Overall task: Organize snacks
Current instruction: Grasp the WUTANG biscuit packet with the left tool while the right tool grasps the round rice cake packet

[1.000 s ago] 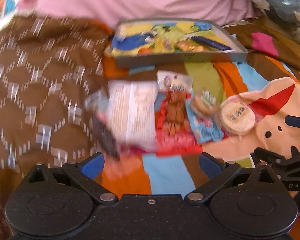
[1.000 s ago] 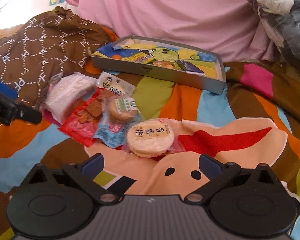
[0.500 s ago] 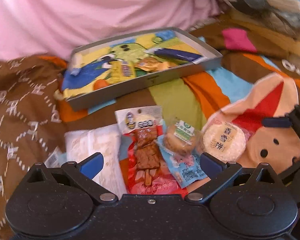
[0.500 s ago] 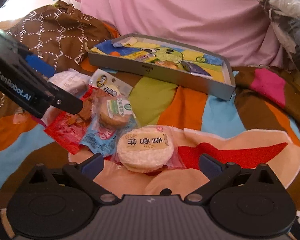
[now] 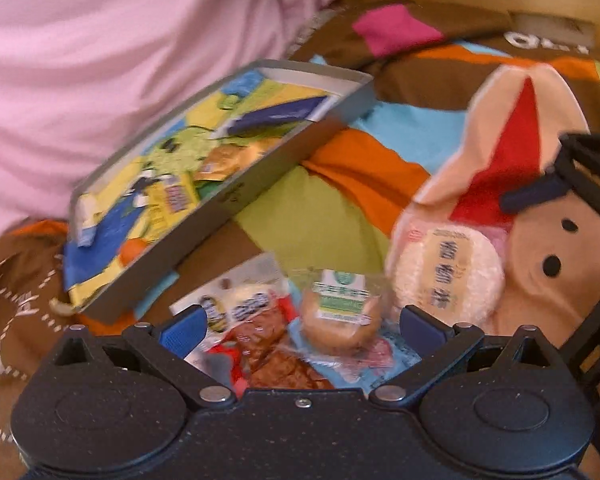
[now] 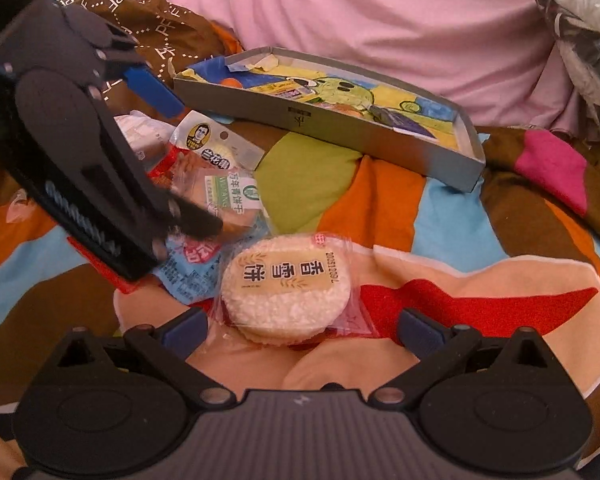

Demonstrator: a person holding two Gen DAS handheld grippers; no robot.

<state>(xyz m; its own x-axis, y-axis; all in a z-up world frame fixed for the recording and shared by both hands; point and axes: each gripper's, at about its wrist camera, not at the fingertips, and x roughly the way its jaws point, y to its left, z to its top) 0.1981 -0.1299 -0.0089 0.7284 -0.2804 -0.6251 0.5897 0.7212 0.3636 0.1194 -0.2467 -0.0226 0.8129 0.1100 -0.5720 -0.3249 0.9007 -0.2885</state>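
Note:
A heap of wrapped snacks lies on a colourful blanket. My left gripper [image 5: 302, 324] is open, low over a red jerky pack [image 5: 268, 354] and a round biscuit [image 5: 340, 314] in clear wrap. A round rice cracker [image 5: 446, 268] lies just to their right. In the right wrist view my right gripper [image 6: 302, 328] is open with that rice cracker [image 6: 286, 292] just ahead of its tips, untouched. The left gripper [image 6: 178, 156] hovers over the biscuit [image 6: 228, 200] and a blue packet [image 6: 192, 276]. Behind them is a grey tray [image 6: 440, 156] with a cartoon lining.
A pink cloth [image 6: 380, 20] rises behind the tray. A brown patterned fabric [image 6: 168, 28] lies at the back left. A white packet [image 6: 140, 132] sits at the heap's left edge. A few small packets lie in the tray [image 5: 260, 168]. One blue pad of the right gripper's fingers [image 5: 534, 197] shows at the right.
My left gripper has swung right and come down over the jerky pack and biscuit. My right gripper has moved forward until the rice cracker lies at its tips. No snack has moved.

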